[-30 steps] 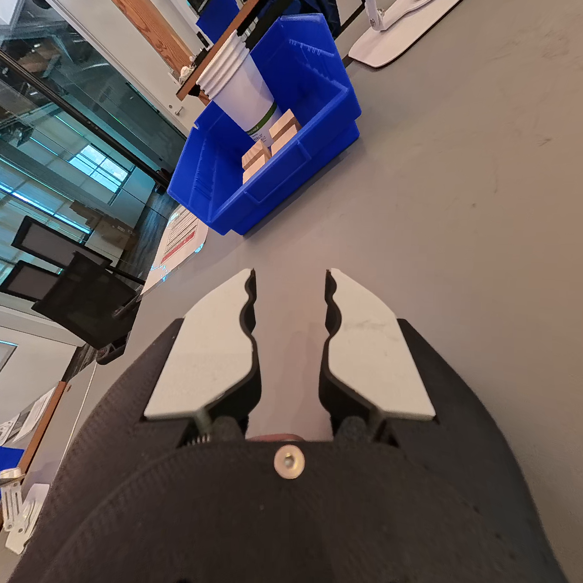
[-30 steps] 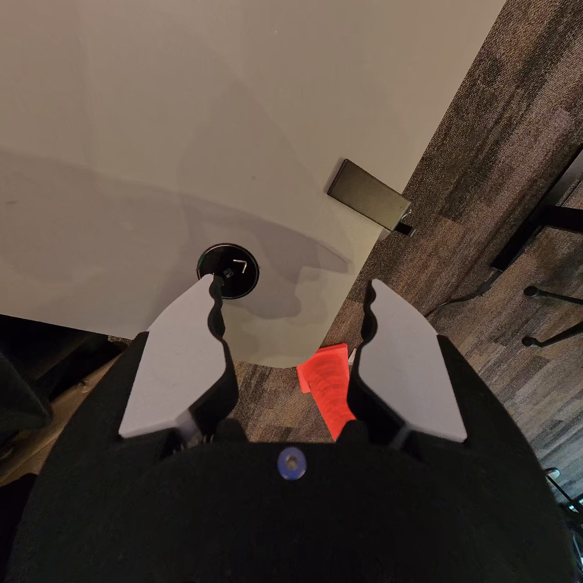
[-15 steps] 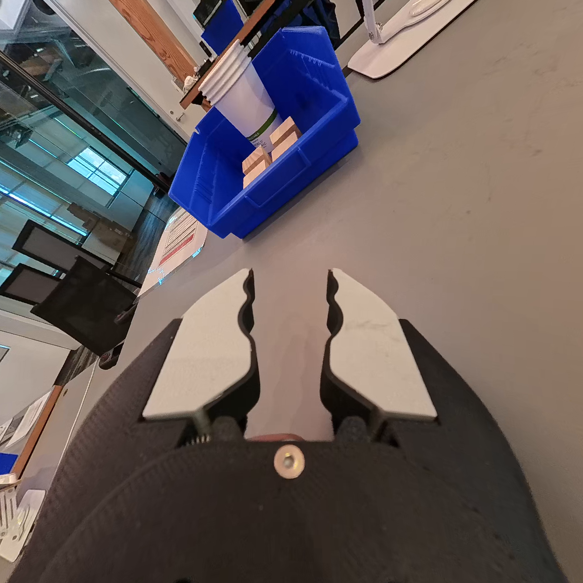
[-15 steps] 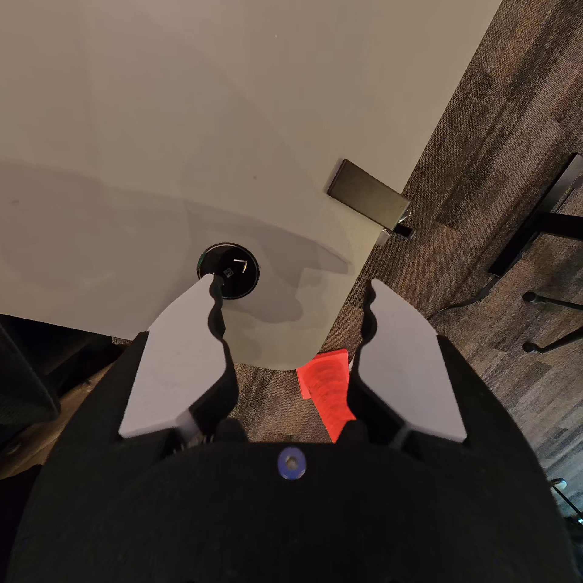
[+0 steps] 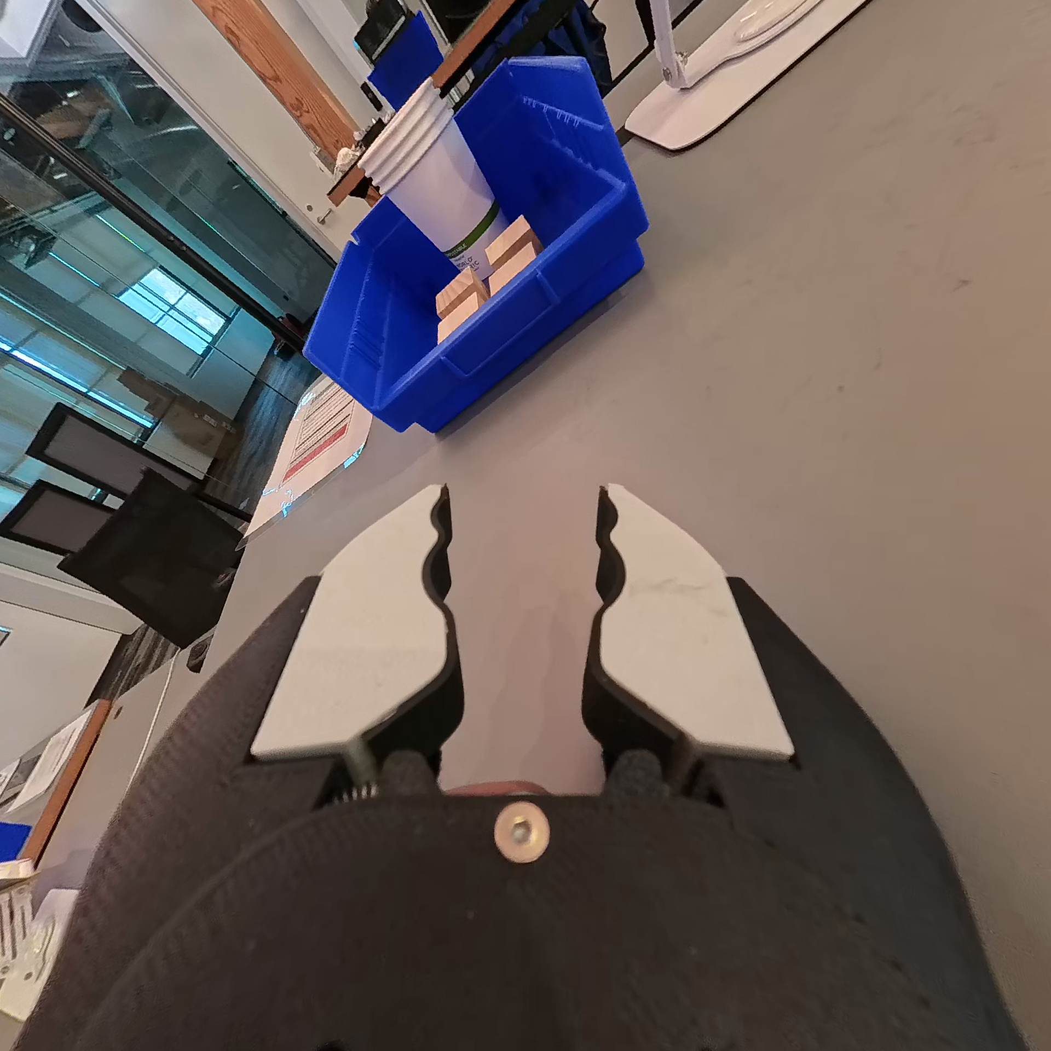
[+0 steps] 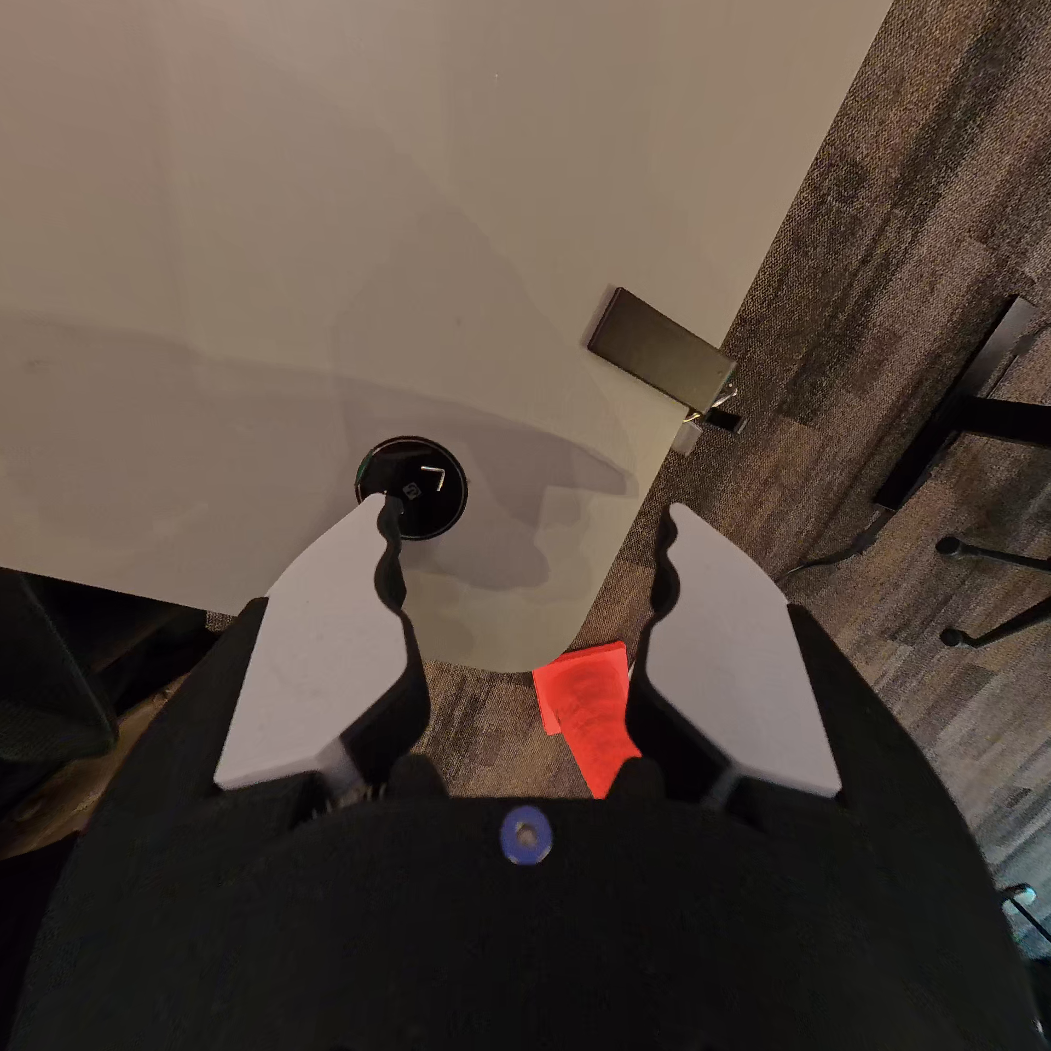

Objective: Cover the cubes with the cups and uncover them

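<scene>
In the left wrist view a blue bin [image 5: 569,296] stands on the grey table ahead. It holds a stack of white paper cups [image 5: 438,182], upright with mouths up, and several wooden cubes [image 5: 483,278] beside the stack. My left gripper [image 5: 523,500] is open and empty, low over the table, some way short of the bin. My right gripper [image 6: 523,506] is open and empty over the table's corner, far from the bin. No cups or cubes show in the right wrist view.
A white flat stand base [image 5: 728,74] lies right of the bin. A printed sheet [image 5: 318,438] lies at the table's left edge. In the right wrist view a black round grommet [image 6: 421,489], a dark flat block [image 6: 660,352] at the table edge, carpet and a red object [image 6: 586,699] below.
The left gripper has tilted and drawn back slightly, so the bin sits a little higher in its view. The right gripper has barely moved. Both stay open.
</scene>
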Available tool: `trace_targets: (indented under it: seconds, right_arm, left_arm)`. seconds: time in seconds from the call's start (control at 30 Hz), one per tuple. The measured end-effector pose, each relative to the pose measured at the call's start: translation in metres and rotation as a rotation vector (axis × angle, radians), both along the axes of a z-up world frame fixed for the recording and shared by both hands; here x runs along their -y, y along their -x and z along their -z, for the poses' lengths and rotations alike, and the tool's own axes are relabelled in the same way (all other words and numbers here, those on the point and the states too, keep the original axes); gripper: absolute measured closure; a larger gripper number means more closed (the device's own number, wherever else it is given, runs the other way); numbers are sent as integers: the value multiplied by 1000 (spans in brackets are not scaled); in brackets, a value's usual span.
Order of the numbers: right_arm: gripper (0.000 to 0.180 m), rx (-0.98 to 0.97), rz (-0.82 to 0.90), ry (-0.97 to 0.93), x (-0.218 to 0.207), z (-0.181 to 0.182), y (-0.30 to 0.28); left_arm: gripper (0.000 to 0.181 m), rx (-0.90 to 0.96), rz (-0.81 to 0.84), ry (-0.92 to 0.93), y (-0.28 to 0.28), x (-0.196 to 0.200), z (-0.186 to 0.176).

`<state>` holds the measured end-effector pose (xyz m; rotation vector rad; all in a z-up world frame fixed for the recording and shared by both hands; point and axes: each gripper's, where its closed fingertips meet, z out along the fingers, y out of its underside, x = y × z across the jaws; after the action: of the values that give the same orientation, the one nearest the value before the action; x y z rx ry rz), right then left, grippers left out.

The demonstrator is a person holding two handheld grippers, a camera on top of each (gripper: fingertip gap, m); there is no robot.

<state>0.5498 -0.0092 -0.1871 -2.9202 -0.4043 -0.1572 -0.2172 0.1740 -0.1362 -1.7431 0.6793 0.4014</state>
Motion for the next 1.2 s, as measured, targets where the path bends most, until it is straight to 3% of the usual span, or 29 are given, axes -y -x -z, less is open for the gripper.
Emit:
trace_targets:
  seconds: [1.2]
  right_arm:
    - [96, 45, -31, -68, -2, -47, 1]
  left_arm:
    - [127, 2, 33, -52, -5, 5, -52]
